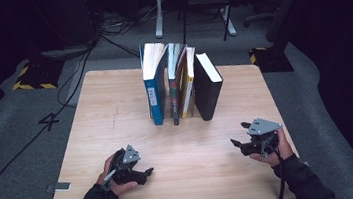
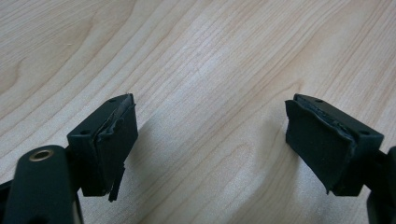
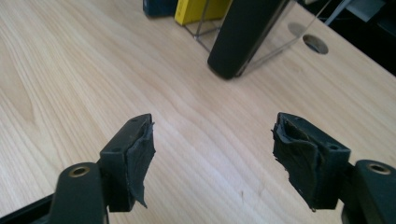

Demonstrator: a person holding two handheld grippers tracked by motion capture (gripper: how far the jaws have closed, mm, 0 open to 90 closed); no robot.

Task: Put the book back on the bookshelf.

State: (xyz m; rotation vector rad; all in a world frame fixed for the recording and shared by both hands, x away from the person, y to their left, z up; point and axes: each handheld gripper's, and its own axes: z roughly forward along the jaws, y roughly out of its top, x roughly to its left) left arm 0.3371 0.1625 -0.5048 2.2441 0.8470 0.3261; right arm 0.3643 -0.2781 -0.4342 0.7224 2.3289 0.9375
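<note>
We're at the start/approach step: both grippers sit low on the near side of the bench, nothing in either. L gripper rests near the front-left edge, jaws spread wide w/ bare wood between the pads. R gripper is near the front-right, jaws also wide apart & empty, aimed toward the row of books.

The books stand upright mid-bench toward the far side, in what looks like a clear rack: blue book at left, then a dark-spined book, a yellow-spined book, & the black book at right, tilted slightly. The black book is nearest the R gripper; the right gripper view shows its bottom corner just ahead, w/ the yellow-spined one beside it.

Our read: R hand is lining up on the black book. Next move calls for pushing fwd across the open bench, squaring the jaws to the spine so they straddle the cover's thickness, then closing. L gripper is well apart from the books, prob. standing by to steady the row.
</note>
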